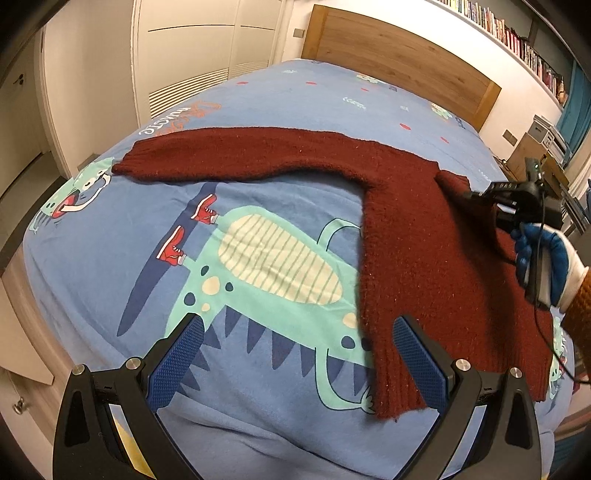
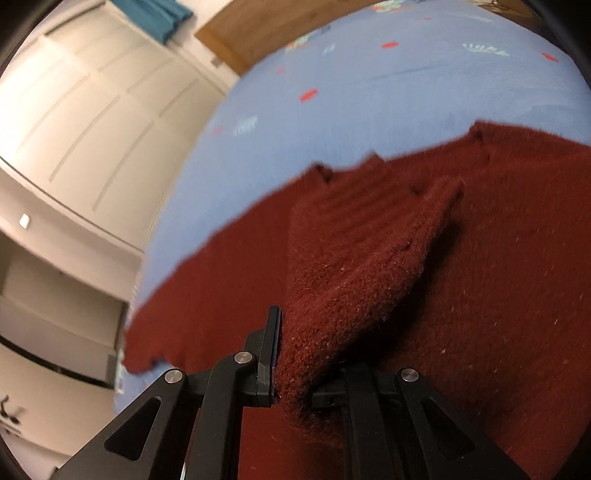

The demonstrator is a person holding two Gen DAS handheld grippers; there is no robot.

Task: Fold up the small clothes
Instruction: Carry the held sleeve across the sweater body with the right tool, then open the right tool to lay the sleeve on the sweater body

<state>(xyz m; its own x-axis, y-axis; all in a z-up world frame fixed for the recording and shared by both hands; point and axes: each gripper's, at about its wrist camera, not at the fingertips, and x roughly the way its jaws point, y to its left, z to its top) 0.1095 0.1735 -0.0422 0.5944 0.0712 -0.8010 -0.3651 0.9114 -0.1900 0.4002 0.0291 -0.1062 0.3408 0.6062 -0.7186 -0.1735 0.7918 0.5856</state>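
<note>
A dark red knitted sweater (image 1: pixel 424 236) lies flat on the blue dinosaur bedspread (image 1: pixel 258 229), one sleeve (image 1: pixel 229 153) stretched out to the left. My left gripper (image 1: pixel 299 354) is open and empty, its blue pads above the sweater's ribbed hem (image 1: pixel 395 384). My right gripper (image 2: pixel 295 354) is shut on the sweater's other sleeve (image 2: pixel 354 266) and holds it lifted over the sweater's body (image 2: pixel 498 295). In the left wrist view the right gripper (image 1: pixel 476 194) shows at the far right, held by a blue-gloved hand.
The bed has a wooden headboard (image 1: pixel 399 55) at the far end. White wardrobe doors (image 1: pixel 192 48) stand to the left. A bookshelf (image 1: pixel 509 33) runs along the right wall. Boxes (image 1: pixel 543 147) sit beside the bed on the right.
</note>
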